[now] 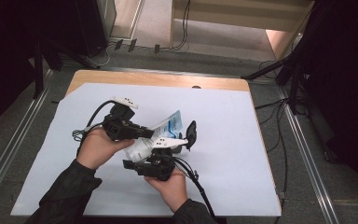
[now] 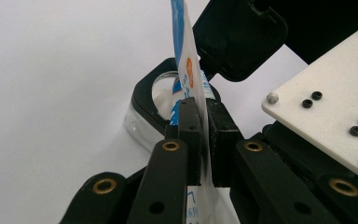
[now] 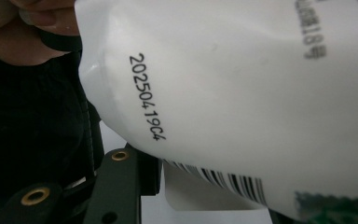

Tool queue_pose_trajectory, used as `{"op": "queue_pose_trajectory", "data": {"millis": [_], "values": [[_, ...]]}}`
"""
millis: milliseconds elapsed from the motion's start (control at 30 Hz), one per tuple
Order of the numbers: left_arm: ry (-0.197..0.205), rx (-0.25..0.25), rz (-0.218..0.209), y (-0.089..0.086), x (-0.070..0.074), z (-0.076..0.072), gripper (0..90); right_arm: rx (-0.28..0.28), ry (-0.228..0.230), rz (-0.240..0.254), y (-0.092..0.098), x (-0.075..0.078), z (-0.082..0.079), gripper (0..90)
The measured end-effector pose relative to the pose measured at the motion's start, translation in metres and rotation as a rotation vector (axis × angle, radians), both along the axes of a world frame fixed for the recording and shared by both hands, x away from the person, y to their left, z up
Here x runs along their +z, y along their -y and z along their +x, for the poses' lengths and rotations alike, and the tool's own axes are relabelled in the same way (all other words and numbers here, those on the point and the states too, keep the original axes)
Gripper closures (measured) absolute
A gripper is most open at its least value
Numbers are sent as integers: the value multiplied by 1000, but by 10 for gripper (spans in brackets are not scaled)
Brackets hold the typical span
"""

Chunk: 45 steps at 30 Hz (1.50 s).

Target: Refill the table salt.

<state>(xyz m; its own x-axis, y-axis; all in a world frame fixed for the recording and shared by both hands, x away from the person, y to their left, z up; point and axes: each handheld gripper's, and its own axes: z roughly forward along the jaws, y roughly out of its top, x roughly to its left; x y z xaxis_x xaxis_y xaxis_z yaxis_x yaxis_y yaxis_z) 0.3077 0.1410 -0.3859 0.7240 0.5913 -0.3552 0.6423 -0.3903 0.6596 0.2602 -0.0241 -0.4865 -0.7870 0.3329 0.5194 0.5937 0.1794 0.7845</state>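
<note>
A thin blue-and-white packet (image 2: 189,60) stands on edge, and my left gripper (image 2: 200,135) is shut on its lower part. In the high view the packet (image 1: 171,122) slants up to the right from the left gripper (image 1: 150,134). Just behind it sits the black-rimmed mouth of a white container (image 2: 142,121), whose black flip lid (image 2: 237,37) is swung open. My right gripper (image 1: 145,157) holds that container (image 1: 139,150) from below. Up close, the container (image 3: 242,84) shows a printed date code and a barcode, pressed between the right gripper's (image 3: 200,179) jaws.
A white sheet (image 1: 233,158) covers most of the wooden table (image 1: 168,79). Cables trail from both grippers toward the near edge. Dark stands and floor rails flank the table on both sides. The right gripper's white plate (image 2: 326,121) sits close beside the left jaws.
</note>
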Motion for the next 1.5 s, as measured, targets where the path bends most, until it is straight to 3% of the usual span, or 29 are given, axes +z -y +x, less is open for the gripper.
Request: {"op": "queue_pose_trajectory", "data": {"millis": [1500], "values": [[18,2,1,2,2,1,870,8,-3,6,1,2,3,598]]}}
